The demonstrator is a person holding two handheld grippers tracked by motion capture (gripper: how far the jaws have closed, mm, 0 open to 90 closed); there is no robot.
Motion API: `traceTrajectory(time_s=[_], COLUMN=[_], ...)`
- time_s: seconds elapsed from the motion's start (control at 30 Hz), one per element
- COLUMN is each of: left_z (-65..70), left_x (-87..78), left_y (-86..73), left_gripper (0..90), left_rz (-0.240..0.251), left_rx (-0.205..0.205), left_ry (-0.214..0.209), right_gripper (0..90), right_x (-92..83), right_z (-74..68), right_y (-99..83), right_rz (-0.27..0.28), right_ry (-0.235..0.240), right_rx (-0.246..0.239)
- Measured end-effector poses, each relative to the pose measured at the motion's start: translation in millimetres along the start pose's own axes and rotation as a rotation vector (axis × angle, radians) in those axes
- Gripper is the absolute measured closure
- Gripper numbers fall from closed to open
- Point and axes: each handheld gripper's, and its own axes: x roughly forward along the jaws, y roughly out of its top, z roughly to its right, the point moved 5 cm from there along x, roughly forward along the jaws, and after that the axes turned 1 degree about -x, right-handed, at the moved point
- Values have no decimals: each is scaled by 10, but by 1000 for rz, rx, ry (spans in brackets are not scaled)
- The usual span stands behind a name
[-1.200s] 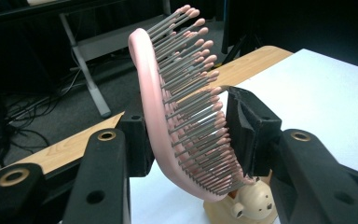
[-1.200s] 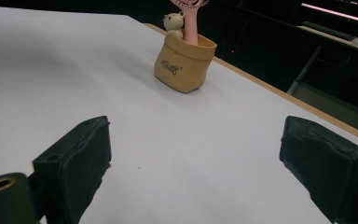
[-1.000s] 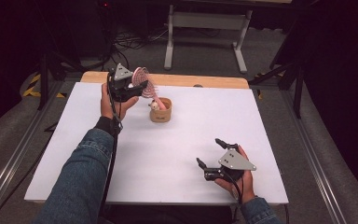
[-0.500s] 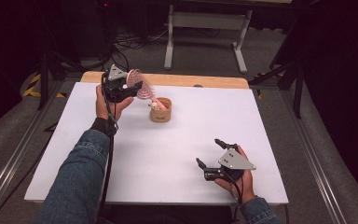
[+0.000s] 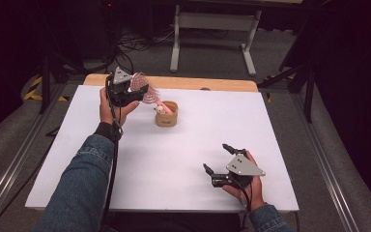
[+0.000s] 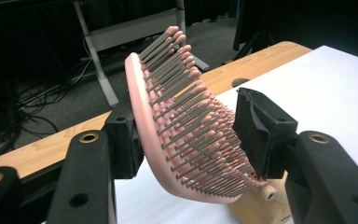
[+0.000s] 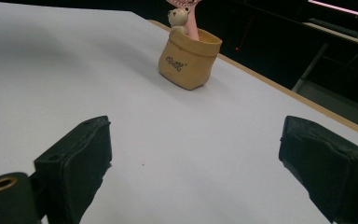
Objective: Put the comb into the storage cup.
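A pink hairbrush (image 5: 144, 88) leans with its handle in a small tan pot (image 5: 166, 116) at the far middle of the white table top (image 5: 183, 145). My left gripper (image 5: 137, 92) is at the brush head (image 6: 168, 140), which lies between its jaws. The jaws have just been opening. One pad (image 6: 126, 140) sits against the pink back and the other pad (image 6: 258, 130) is at the bristle tips, which look unbent. My right gripper (image 5: 216, 157) rests open near the front right, and its jaws (image 7: 193, 154) have nothing between them.
A little bear figure (image 7: 177, 18) sits on the rim of the pot (image 7: 189, 58). A wooden strip (image 5: 198, 83) runs along the table's far edge. Behind it are a metal stand (image 5: 212, 29), cables and dark floor.
The left gripper's jaws stand a little wider around the brush head. Both hands keep their places, and the brush stays in the pot.
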Motion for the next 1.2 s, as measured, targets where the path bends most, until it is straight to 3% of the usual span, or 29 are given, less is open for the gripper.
traceTrajectory(time_s=[0.13,0.2,0.63,0.87,1.2], left_z=[3,-5,-27,-25,-33], left_x=[-6,-14,-77,-149,-210], left_y=[-8,-9,-10,38,63], left_gripper=[428,371,301,229,204], left_rz=[2,9,38,62,66], left_rx=[0,1,-2,20,45], left_ry=[8,7,-6,0,5], right_gripper=[100,100,100,100,100], right_x=[0,1,4,5,4], right_z=[2,0,-5,-5,-5], right_y=[0,0,-2,-3,-4], right_rz=[1,1,-2,-5,-6], right_ry=[-1,-1,-1,-4,-5], right_rx=[0,0,-7,-12,-14])
